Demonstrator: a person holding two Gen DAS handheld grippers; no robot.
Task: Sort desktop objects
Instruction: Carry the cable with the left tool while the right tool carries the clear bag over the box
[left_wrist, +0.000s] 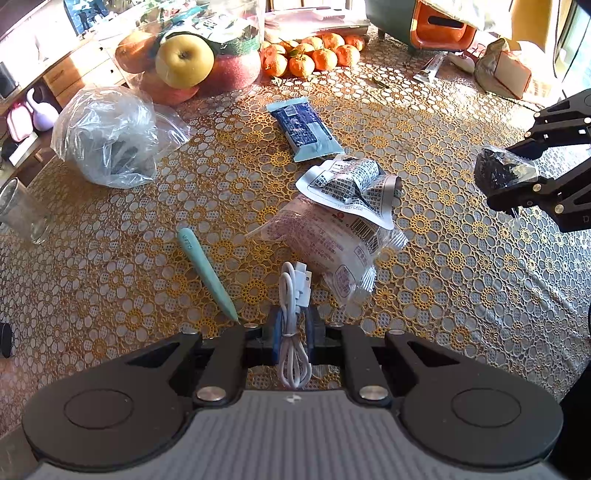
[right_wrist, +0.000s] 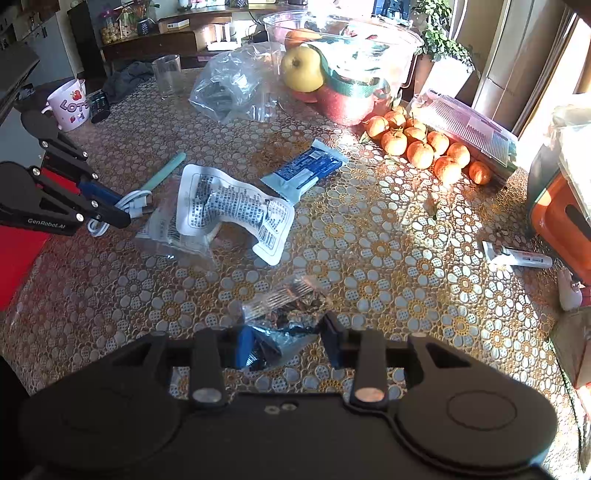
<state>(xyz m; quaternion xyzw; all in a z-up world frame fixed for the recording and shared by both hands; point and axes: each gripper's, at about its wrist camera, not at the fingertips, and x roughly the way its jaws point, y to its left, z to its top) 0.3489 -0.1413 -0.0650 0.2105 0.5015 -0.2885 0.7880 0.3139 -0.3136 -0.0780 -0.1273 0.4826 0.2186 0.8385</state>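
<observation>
My left gripper (left_wrist: 293, 325) is shut on a coiled white USB cable (left_wrist: 293, 295), held above the table; it also shows in the right wrist view (right_wrist: 107, 216) with the cable (right_wrist: 129, 206). My right gripper (right_wrist: 288, 336) is shut on a crinkled dark snack packet (right_wrist: 284, 310), seen from the left wrist view (left_wrist: 517, 184) with the packet (left_wrist: 498, 171). On the table lie a teal pen (left_wrist: 207, 273), a blue wrapped bar (left_wrist: 304, 127), a white printed pouch (left_wrist: 351, 188) and a clear bread bag (left_wrist: 325, 240).
A fruit bowl with a yellow apple (left_wrist: 184, 61), several tangerines (left_wrist: 314, 55), a clear plastic bag (left_wrist: 107, 136) and a glass (left_wrist: 22, 210) stand at the far and left side. A tube (right_wrist: 517, 256) and an orange appliance (right_wrist: 561, 218) are at the right.
</observation>
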